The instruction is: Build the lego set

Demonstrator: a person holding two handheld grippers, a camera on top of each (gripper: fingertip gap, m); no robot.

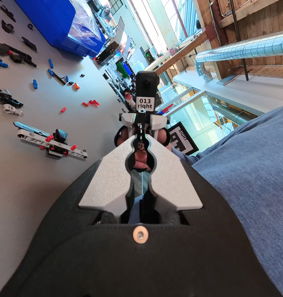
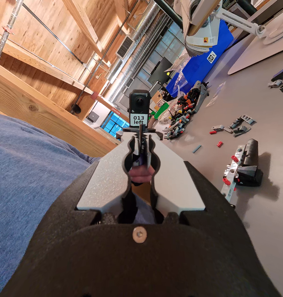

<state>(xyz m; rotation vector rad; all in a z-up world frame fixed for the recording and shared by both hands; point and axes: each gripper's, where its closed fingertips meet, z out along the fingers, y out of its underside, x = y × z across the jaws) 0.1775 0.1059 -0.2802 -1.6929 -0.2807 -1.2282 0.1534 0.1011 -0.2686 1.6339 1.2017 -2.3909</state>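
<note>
White printed label (image 1: 144, 103) on right claw's camera; same kind (image 2: 138, 120) on left claw's. Black-white marker sticker (image 2: 211, 57) on blue bin (image 2: 201, 64).

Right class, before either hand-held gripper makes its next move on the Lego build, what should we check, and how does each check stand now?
1. Left hand-held gripper closed on the thin black Lego piece: ok.
2. Right hand-held gripper firm on that same piece: cannot tell, its tips are crowded.
3. The two grippers lined up tip to tip: ok.
4. Grey beam assembly lying flat on the table, apart from both grippers: ok.
5. Loose red pin on the table, apart from the grippers: ok.
6. Black piece's far end free of other parts: cannot tell.
</note>
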